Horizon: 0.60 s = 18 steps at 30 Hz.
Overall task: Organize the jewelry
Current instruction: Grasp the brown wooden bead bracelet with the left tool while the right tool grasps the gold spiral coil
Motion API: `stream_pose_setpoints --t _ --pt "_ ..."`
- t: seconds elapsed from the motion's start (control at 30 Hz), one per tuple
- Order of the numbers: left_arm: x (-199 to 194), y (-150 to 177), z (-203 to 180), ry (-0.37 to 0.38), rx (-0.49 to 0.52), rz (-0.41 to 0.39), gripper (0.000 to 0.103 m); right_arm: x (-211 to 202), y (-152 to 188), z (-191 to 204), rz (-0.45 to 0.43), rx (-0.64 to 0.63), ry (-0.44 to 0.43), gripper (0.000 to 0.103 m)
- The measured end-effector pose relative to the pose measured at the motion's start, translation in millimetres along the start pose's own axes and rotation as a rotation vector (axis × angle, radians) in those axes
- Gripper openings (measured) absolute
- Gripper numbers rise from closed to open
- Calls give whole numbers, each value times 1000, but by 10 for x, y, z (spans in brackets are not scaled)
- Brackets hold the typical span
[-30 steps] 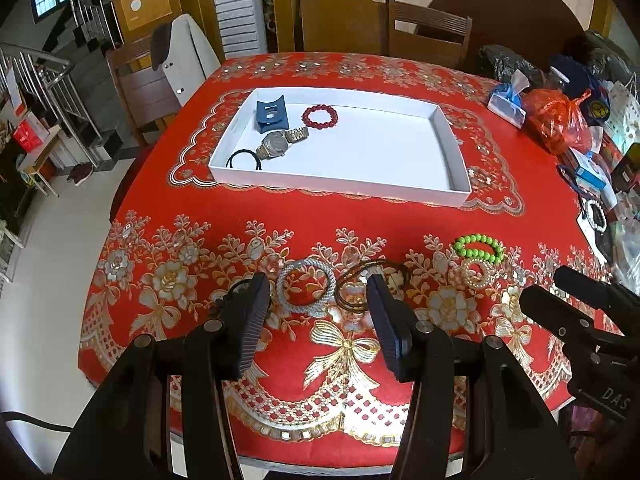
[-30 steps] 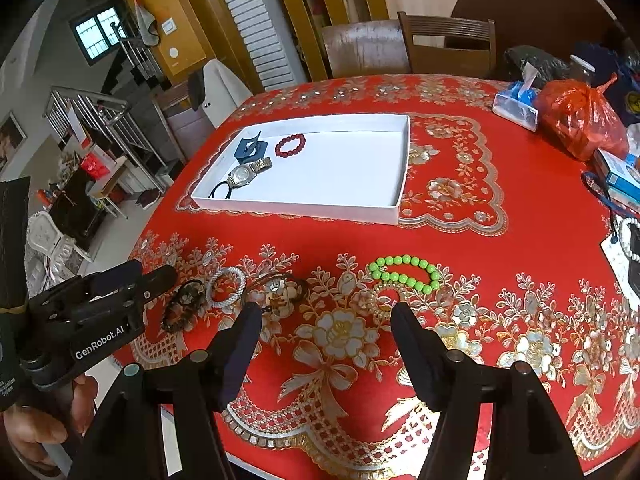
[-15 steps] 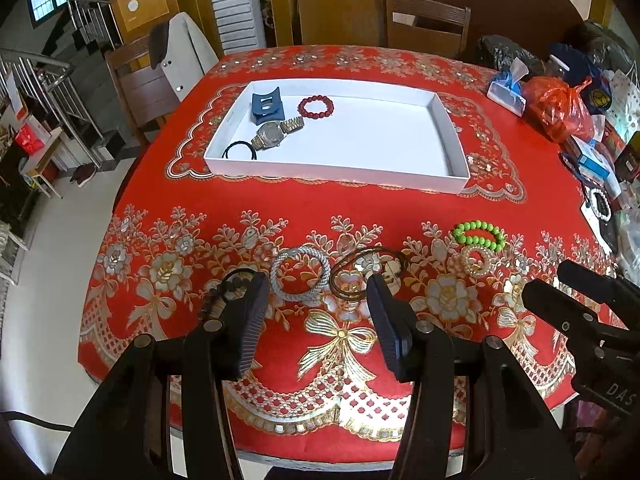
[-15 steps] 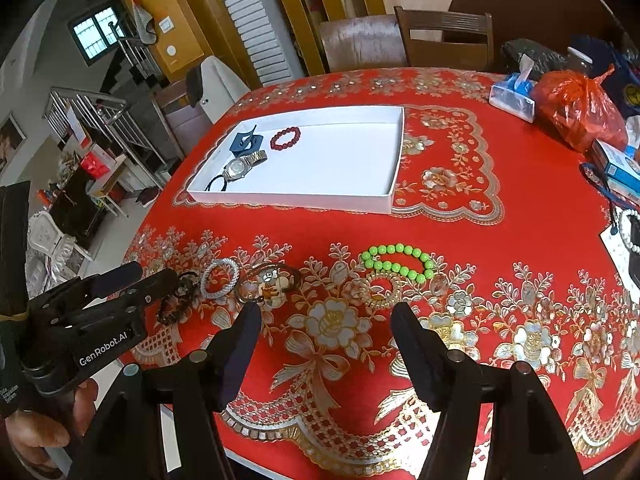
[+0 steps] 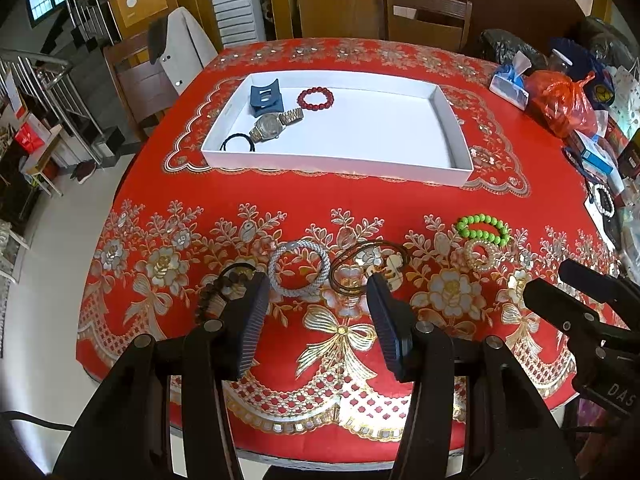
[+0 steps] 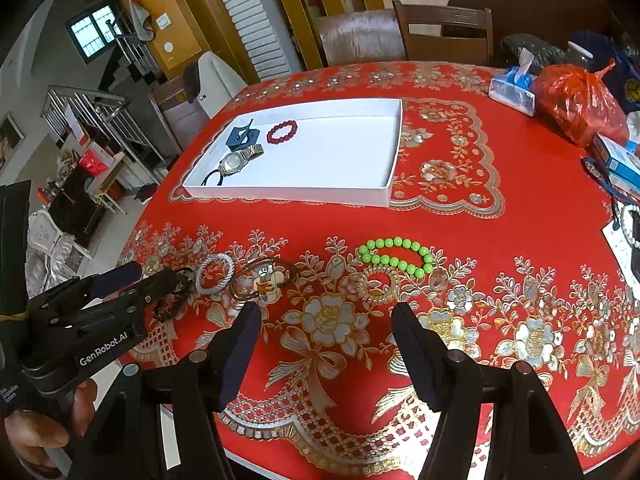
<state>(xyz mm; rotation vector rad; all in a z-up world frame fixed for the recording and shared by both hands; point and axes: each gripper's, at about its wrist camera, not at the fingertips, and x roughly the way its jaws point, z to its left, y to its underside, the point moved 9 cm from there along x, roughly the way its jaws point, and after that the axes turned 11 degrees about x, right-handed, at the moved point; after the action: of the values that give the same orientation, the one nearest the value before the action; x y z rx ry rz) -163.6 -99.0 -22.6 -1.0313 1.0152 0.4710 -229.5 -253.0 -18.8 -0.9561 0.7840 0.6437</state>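
Since the earlier frames, both views had slid slightly back toward the near table edge; the jewelry itself had not shifted. The left gripper (image 5: 316,286) stood with its jaws apart and empty, above the near border of the red tablecloth (image 5: 256,196). The right gripper (image 6: 326,314) was likewise spread wide, holding and touching nothing.

Using the white tray (image 5: 340,162) as landmark: five loose pieces lay in a row on the near side of the tray, well apart from it. Just beyond the left gripper's fingertips lay a silver mesh bracelet (image 5: 298,268) and a thin brown bangle (image 5: 370,264). A dark beaded bracelet (image 5: 224,284) was partly hidden behind the left fingertip. Toward the tray's near right corner lay a green bead bracelet (image 5: 484,230), touching a small gold bracelet (image 5: 478,255). Nothing stood between either gripper and these pieces.

Inside the tray, at its far left end, were a blue stand (image 5: 264,96), a red bead bracelet (image 5: 315,98), a wristwatch (image 5: 274,122) and a black cord (image 5: 238,142).

Only the right wrist view showed the hand (image 6: 40,428) gripping the left tool. An orange plastic bag (image 6: 576,102) sat right of the tray.
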Motion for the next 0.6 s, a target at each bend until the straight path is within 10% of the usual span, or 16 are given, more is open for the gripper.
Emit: stream_pose_setpoints --t 0.6 --pt "107 144 720 129 -186 40 57 209 16 -311 56 55 48 65"
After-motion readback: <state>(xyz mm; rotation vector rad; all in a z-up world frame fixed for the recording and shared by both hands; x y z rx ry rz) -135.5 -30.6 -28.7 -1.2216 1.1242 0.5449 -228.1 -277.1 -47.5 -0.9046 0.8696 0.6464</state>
